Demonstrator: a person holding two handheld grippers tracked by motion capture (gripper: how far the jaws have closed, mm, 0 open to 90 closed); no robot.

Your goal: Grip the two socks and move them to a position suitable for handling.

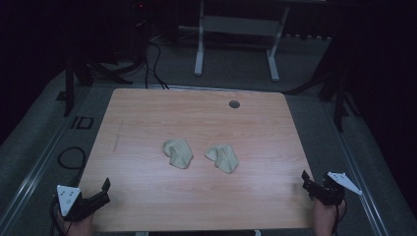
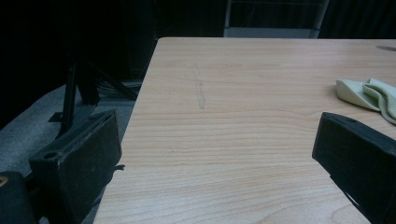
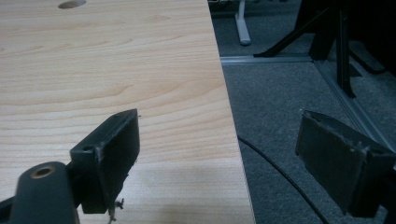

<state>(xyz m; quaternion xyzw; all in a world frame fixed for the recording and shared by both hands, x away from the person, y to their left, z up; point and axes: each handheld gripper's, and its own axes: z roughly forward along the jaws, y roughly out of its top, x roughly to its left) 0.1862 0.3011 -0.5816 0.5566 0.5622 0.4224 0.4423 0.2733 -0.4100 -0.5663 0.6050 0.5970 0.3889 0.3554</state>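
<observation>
Wood-grain table (image 1: 147,113), pale, with a grommet hole (image 1: 234,104) toward 1 o'clock from centre. Room is dark; grey carpet, cables on the floor at 10 o'clock, a white desk frame (image 1: 236,39) at 12. I see two beige socks mid-table: left sock (image 1: 178,152) and right sock (image 1: 222,158), near each other, not touching. My left gripper (image 1: 101,192) sits at the 7 o'clock corner, jaws wide, nothing between them. My right gripper (image 1: 309,184) sits at the 5 o'clock edge, jaws wide, nothing held. Both socks lie well apart from both grippers, between them and farther up the table.
</observation>
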